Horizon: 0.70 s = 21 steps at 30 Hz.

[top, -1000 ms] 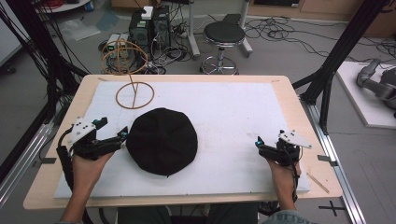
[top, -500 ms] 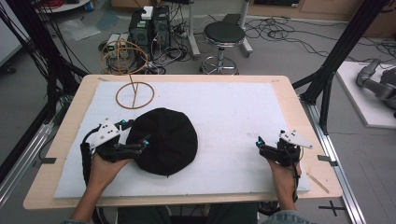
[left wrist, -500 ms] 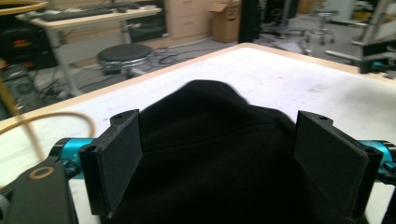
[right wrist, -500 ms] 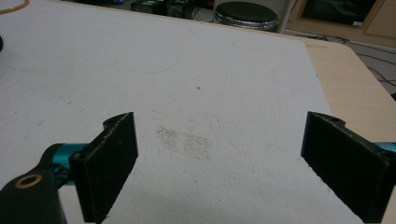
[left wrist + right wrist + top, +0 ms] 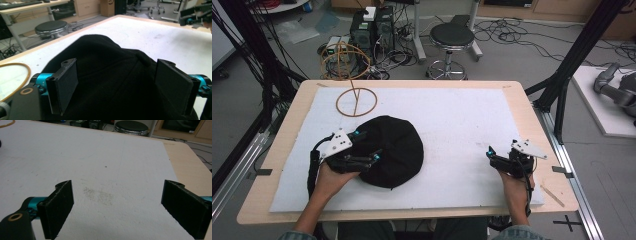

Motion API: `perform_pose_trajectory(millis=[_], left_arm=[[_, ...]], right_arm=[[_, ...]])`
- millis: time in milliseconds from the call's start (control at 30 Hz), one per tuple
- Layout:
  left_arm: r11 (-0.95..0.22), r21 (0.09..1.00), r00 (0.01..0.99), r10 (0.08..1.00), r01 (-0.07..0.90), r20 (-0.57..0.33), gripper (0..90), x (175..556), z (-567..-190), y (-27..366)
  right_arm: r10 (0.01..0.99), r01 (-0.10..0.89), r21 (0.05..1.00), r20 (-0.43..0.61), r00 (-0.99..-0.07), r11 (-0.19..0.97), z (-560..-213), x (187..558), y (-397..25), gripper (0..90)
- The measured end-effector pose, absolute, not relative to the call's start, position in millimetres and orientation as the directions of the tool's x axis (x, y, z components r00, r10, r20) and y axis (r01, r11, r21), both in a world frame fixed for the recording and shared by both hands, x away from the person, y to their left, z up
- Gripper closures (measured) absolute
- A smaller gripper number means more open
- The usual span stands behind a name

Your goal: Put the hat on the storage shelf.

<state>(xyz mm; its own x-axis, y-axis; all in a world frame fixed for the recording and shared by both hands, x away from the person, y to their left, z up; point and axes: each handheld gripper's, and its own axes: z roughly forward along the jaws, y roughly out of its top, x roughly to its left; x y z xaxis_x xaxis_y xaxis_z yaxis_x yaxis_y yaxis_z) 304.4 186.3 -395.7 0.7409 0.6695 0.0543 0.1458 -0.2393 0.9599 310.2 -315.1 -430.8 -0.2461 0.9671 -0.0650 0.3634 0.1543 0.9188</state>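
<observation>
The black cap [image 5: 387,149] is my landmark: it lies flat on the white mat [image 5: 462,120], toward the mat's left half, crown up, with its top button [image 5: 143,57] showing in the left gripper view. My left gripper [image 5: 120,86] sits at the cap's near-left edge with its jaws spread wide, one on each side of the raised cloth and neither pressing it that I can tell. I judge a pinch on the crown is the likely next move.

The risk I see is the fabric itself. It is soft and loose, so the jaws could close on a single thin fold and let it slip, or drag the whole cap across the mat instead of lifting it. Coming in too low, the jaws could catch the mat along with the cloth.

Just beyond the cap's far-left side stands a wire hoop stand [image 5: 356,101]; a careless lift toward it could knock it over.

My right gripper [image 5: 503,161] rests well apart from the cap on the mat's right side, jaws wide apart and holding nothing, so it cannot steady the cap.
</observation>
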Motion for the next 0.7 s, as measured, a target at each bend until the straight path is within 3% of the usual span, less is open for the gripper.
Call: perform_pose_trajectory(millis=[500, 700], left_arm=[[-0.298, 0.937, 0.732, 0.677, 0.181, 0.074, 31.5, 309.8, -406.1, 183.8], [-0.324, 0.928, 0.731, 0.676, 0.186, 0.089, 49.6, 308.3, -406.5, 183.1]], right_arm=[[0.967, 0.365, 0.919, -0.059, -0.248, 0.150, -430.8, 310.3, -315.3, 10.7], [0.968, 0.365, 0.920, -0.056, -0.245, 0.145, -430.9, 310.4, -315.4, 10.7]])
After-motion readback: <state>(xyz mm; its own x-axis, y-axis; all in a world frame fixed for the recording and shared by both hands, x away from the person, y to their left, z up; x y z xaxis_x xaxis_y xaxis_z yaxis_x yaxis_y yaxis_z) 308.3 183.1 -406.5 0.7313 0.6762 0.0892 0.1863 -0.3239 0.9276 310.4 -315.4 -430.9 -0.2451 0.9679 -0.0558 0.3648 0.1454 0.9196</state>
